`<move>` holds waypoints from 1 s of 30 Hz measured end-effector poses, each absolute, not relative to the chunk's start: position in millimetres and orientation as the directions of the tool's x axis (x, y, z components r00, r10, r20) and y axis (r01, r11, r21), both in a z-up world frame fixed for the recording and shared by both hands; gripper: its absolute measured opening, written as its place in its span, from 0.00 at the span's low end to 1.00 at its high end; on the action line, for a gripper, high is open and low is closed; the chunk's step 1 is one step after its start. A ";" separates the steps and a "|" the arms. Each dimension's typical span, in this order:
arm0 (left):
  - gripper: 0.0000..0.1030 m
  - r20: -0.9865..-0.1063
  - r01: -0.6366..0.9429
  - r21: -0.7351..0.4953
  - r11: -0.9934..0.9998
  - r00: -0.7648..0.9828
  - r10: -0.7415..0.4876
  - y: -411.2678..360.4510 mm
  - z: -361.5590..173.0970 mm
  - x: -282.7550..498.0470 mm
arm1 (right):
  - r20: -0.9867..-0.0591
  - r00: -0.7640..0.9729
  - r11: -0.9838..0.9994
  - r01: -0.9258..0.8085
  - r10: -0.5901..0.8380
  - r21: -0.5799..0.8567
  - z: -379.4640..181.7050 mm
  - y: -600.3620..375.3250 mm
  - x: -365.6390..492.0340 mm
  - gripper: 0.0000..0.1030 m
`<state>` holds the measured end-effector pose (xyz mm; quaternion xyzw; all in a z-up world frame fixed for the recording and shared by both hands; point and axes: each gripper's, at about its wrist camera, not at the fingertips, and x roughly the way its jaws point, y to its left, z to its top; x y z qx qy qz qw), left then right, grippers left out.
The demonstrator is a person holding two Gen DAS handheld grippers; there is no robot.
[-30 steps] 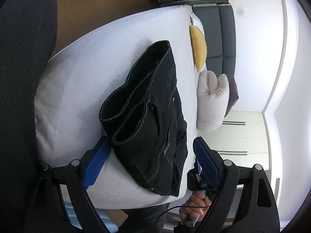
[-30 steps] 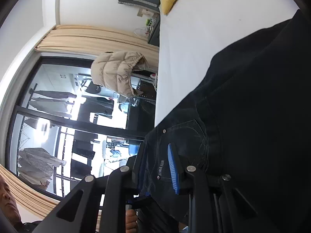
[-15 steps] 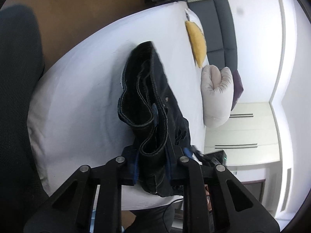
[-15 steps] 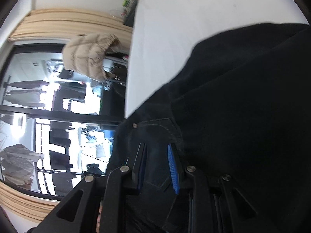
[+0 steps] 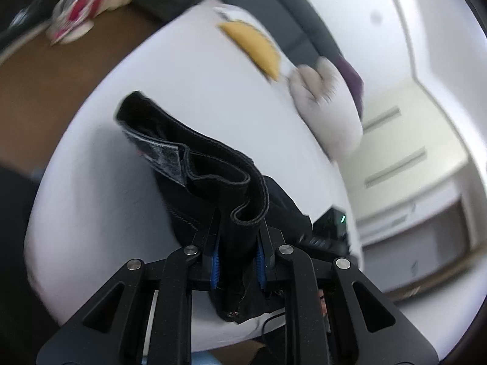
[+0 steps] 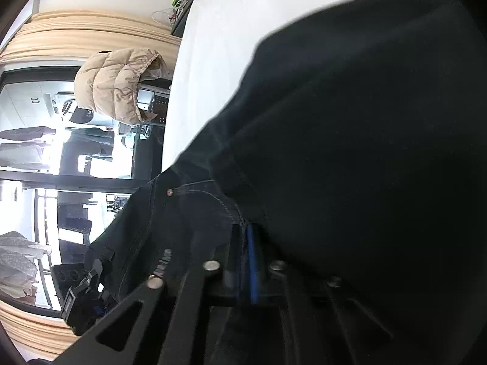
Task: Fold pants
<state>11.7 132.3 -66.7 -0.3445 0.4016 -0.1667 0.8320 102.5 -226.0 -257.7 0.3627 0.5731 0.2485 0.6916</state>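
Pinching stacked leg hems of the black jeans (image 5: pixel 213 179) in the left gripper (image 5: pixel 236 258) above the white bed's (image 5: pixel 91 197) near edge; right gripper (image 6: pixel 243 261) clamped beside the pocket. Layers could slip, spoiling the fold.

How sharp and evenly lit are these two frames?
Left wrist: background motion-blurred, yellow pillow smeared, black pants near the fingers sharper. Right wrist: window blown out, pants underexposed and soft.
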 end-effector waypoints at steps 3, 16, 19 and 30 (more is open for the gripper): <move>0.16 -0.575 0.136 -0.608 0.782 0.604 -0.552 84.5 -48.0 19.6 | -0.568 0.305 0.589 0.026 0.765 0.807 -223.3 -234.5 103.3 0.77; 0.15 -0.681 0.419 -0.338 0.843 0.509 -0.526 -54.1 -58.9 22.0 | -0.534 0.177 0.562 -0.206 0.827 0.801 -145.7 -217.5 117.5 0.94; 0.15 -0.690 0.445 -0.285 0.849 0.519 -0.504 -67.8 -61.1 18.8 | -0.587 0.170 0.610 -0.176 0.792 0.772 -159.1 -222.2 120.4 0.94; 0.13 -0.712 0.513 -0.255 0.820 0.474 -0.518 -100.2 -73.9 31.9 | -0.615 0.187 0.642 -0.212 0.766 0.737 -172.4 -239.7 118.8 0.16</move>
